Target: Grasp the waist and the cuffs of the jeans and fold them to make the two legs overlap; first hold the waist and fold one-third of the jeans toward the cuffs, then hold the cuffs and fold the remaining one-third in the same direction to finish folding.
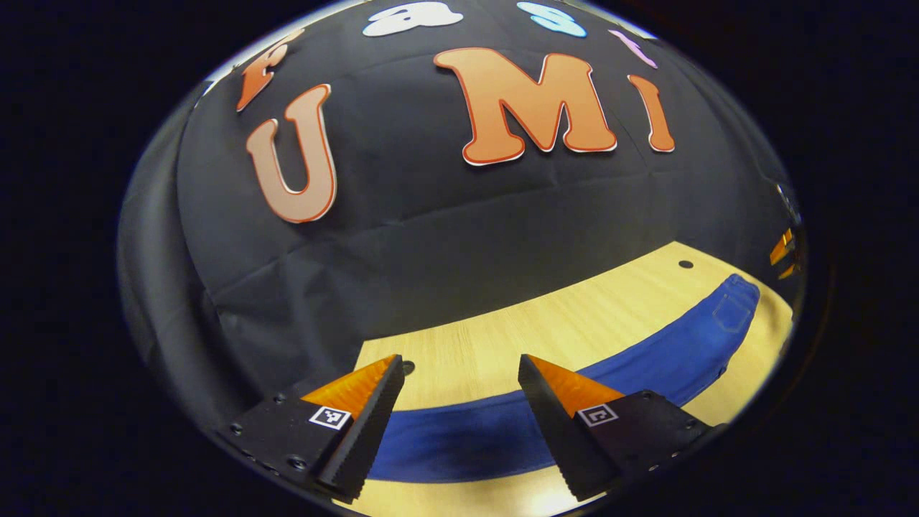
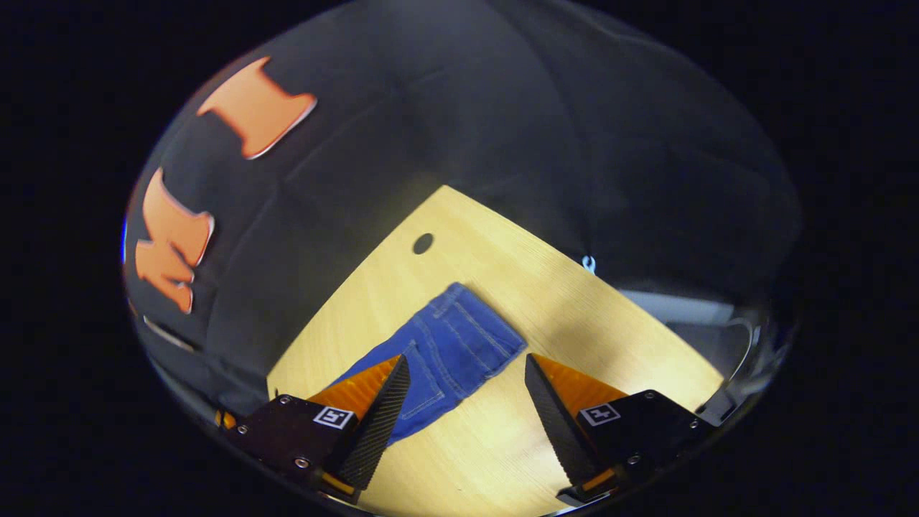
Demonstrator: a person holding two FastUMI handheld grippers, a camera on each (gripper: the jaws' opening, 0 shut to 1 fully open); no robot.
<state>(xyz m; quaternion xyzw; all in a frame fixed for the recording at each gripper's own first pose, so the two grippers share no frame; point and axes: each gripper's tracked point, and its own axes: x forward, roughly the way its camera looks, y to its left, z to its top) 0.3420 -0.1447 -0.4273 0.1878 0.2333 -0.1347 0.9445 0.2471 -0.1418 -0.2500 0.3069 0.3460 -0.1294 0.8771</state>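
Both jaws stand spread with nothing between them, the left gripper and the right gripper alike poised over the wooden table. Left gripper view has the jeans as a long flat band running across between the fingers and away right to a back pocket. Right gripper view gives the waist end, just ahead of the jaws, with a dark hole in the tabletop beyond.
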